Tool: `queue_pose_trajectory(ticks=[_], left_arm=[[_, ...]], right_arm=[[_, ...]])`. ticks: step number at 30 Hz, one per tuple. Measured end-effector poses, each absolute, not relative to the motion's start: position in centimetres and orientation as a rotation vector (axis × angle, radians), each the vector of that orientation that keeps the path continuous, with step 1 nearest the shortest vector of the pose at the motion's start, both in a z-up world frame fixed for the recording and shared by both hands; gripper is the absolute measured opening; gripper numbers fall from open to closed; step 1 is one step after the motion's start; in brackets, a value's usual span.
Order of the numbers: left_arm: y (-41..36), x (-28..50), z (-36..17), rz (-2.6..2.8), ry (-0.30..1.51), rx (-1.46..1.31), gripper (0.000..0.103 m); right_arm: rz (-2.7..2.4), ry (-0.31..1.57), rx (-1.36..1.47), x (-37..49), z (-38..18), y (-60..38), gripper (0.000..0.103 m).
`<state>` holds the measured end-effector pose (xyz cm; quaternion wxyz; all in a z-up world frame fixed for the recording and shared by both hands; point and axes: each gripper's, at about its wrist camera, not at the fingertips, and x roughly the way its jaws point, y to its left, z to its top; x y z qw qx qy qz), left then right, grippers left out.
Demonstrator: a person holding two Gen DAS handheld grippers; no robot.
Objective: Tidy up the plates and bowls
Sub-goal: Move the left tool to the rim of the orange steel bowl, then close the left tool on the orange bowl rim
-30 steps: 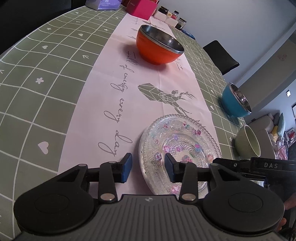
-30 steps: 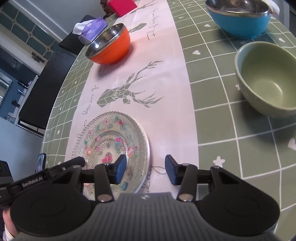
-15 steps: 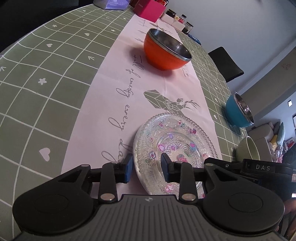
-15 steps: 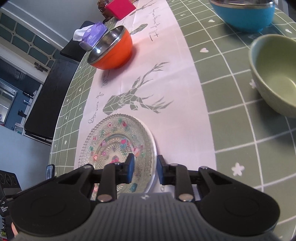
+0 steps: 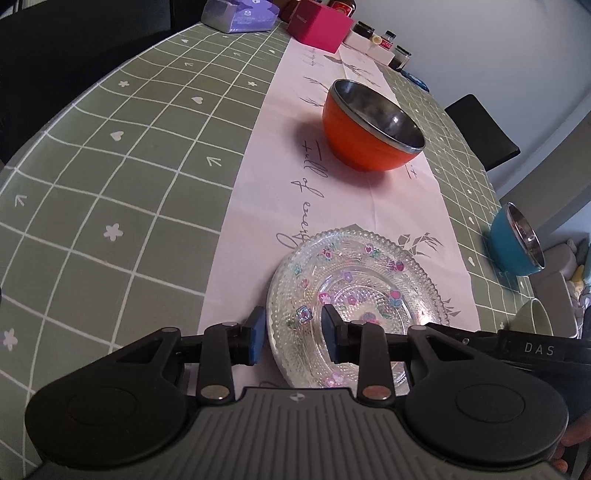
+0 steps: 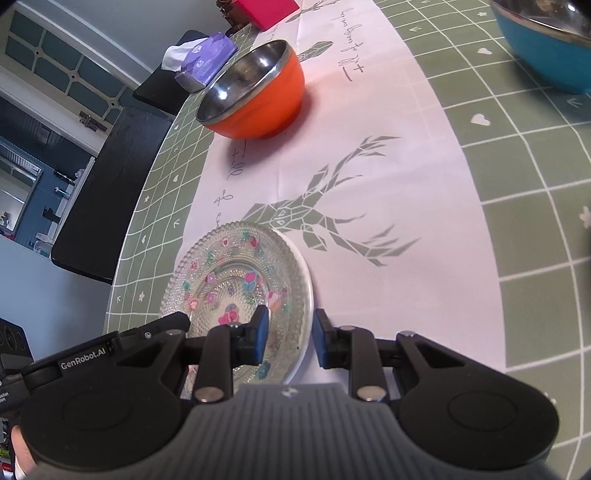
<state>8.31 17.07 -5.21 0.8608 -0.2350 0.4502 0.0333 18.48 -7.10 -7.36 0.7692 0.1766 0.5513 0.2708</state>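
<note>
A clear beaded glass plate with small coloured flowers is held between both grippers over the pink runner; it also shows in the right wrist view. My left gripper is shut on the plate's left rim. My right gripper is shut on its right rim. An orange bowl with a steel inside stands further along the runner, also seen in the right wrist view. A blue bowl and a pale green bowl stand at the right.
The table has a green checked cloth with a pink runner down its middle. A pink box, a purple tissue pack and small jars stand at the far end. A black chair stands beyond the right edge.
Both grippers closed in from either side onto the plate's rim. The plate now sits higher and further forward, closer to the orange bowl.
</note>
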Motion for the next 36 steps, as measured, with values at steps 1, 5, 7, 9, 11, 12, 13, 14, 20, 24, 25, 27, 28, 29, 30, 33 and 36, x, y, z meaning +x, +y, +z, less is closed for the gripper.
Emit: queue_pose_trajectory(ticks=[1,5,7,9,11,12,13,14,20,24,25,27,28,29,30,33,36], left_arm=[[17.1,8.4,-5.2,0.07,0.945,-0.486,0.036],[17.3,8.3,-5.1,0.054,0.956,-0.481,0.037],[17.6,8.1,-4.9,0.054,0.94,-0.497,0.038],[17.9,8.1,-4.3,0.072,0.923,-0.491,0.045],[18.4,8.6,-3.4,0.092,0.899,-0.479,0.052],[18.7,9.0,-2.9,0.098,0.888,-0.471,0.052],[19.0,9.6,-2.3,0.106,0.869,-0.468,0.053],[19.2,10.2,-1.7,0.113,0.85,-0.471,0.056],[19.5,14.7,0.7,0.081,0.748,-0.491,0.059],[19.1,18.9,0.9,0.081,0.747,-0.433,0.059],[19.1,19.9,0.8,0.076,0.756,-0.428,0.059],[19.3,21.7,0.4,0.085,0.776,-0.417,0.059],[19.3,22.6,0.1,0.09,0.791,-0.411,0.059],[19.4,23.3,0.0,0.098,0.798,-0.403,0.059],[19.4,24.0,-0.2,0.107,0.803,-0.388,0.059],[19.4,25.9,-0.7,0.113,0.82,-0.351,0.059],[19.5,27.1,-1.0,0.135,0.823,-0.332,0.057]], right_arm=[[0.59,1.194,0.381,18.6,-7.4,-7.0,0.025],[0.595,1.198,0.368,18.7,-7.3,-6.8,0.025],[0.584,1.196,0.366,18.7,-7.2,-6.9,0.028],[0.556,1.177,0.339,18.8,-6.7,-7.1,0.043],[0.548,1.15,0.333,19.1,-6.1,-7.3,0.043],[0.544,1.142,0.336,19.5,-5.8,-7.4,0.044],[0.54,1.134,0.342,19.9,-5.4,-7.4,0.045],[0.536,1.122,0.349,20.4,-5.1,-7.4,0.046],[0.489,1.051,0.357,24.0,-2.8,-6.8,0.046],[0.47,1.01,0.349,26.6,-1.5,-5.5,0.046],[0.472,1.007,0.344,27.3,-1.3,-5.1,0.046],[0.465,1.009,0.329,28.7,-1.0,-4.2,0.046],[0.462,1.01,0.317,29.3,-0.9,-3.7,0.046],[0.455,1.009,0.306,30.0,-0.9,-3.2,0.046],[0.449,1.011,0.298,30.6,-0.9,-2.8,0.046],[0.439,1.028,0.292,32.1,-1.2,-2.0,0.044],[0.424,1.048,0.293,33.4,-1.7,-1.5,0.039]])
